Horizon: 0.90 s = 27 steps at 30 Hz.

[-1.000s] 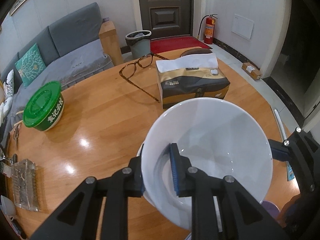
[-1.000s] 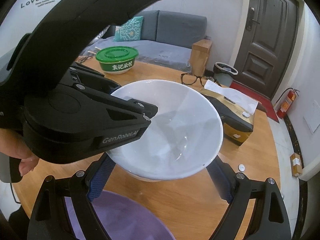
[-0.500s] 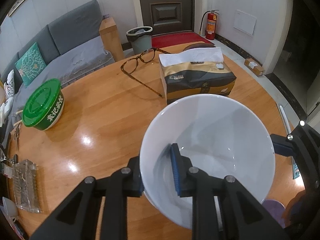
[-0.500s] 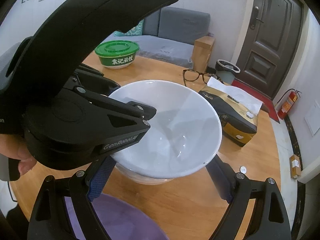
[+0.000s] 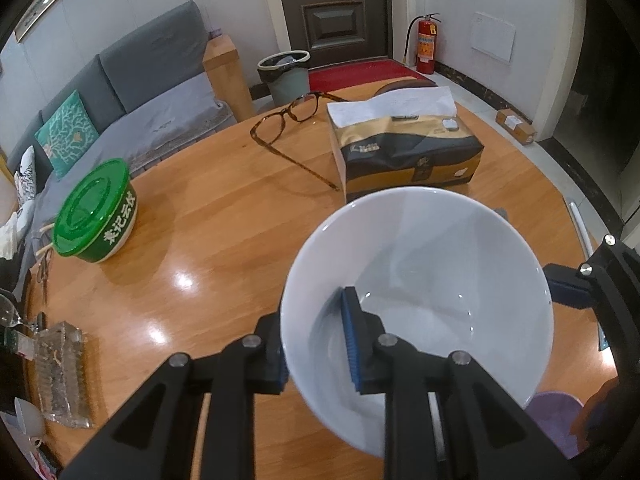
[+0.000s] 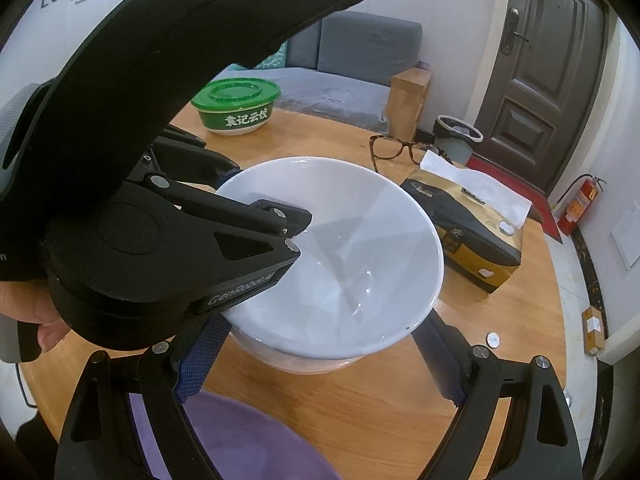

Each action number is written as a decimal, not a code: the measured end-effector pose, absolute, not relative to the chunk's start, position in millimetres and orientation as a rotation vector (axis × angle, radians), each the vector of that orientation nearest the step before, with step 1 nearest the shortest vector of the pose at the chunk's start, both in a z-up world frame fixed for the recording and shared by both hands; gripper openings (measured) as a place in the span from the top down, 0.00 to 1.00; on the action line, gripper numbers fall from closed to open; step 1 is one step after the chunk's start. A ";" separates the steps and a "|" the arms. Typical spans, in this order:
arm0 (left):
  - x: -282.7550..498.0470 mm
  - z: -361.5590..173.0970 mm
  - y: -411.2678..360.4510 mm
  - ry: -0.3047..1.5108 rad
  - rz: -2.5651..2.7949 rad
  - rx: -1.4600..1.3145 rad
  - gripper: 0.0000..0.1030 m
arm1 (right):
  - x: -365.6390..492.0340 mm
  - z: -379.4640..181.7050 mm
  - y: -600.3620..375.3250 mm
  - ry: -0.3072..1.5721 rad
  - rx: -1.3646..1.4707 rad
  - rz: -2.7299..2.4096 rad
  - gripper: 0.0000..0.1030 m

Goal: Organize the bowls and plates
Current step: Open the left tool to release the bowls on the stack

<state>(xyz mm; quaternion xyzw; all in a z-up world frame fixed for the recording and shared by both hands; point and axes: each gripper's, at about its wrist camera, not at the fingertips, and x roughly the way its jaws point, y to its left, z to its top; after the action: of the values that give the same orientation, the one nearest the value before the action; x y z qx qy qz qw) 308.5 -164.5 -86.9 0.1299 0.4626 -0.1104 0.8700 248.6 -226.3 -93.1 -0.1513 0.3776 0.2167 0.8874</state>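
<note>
Over the round wooden table (image 5: 224, 240), the left gripper (image 5: 316, 344) is clamped on the near rim of a white bowl (image 5: 432, 280), one finger inside, one outside. The bowl sits directly above a second white bowl (image 6: 304, 364), seemingly nested or nearly so; I cannot tell whether they touch. The right gripper (image 6: 320, 360) has its jaws spread wide, straddling that lower bowl from the other side, gripping nothing. A purple plate (image 6: 248, 440) lies just beneath the right gripper, nearer it than the left. Stacking looks close to finished.

Left gripper (image 5: 316, 350) clamped, right gripper (image 6: 320, 356) spread.
</note>
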 end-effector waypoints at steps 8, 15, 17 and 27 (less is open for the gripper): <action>312.6 -99.9 -159.5 0.996 -0.227 0.250 0.81 | 248.0 -96.9 -224.5 0.788 -0.327 0.460 0.17; 313.1 -104.2 -161.2 1.000 -0.234 0.246 0.81 | 248.1 -98.5 -227.2 0.788 -0.317 0.463 0.16; 312.2 -105.5 -161.7 1.000 -0.236 0.253 0.81 | 247.0 -98.8 -227.0 0.783 -0.325 0.463 0.16; 310.1 -107.0 -161.8 1.004 -0.233 0.264 0.81 | 234.1 -93.4 -228.5 0.740 -0.373 0.471 0.17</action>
<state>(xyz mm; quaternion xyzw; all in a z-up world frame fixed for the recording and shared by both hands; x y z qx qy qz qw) 310.1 -161.8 -107.0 0.1259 0.4785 -0.1112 0.8619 234.1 -228.5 -93.4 -0.1793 0.3562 0.2268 0.8886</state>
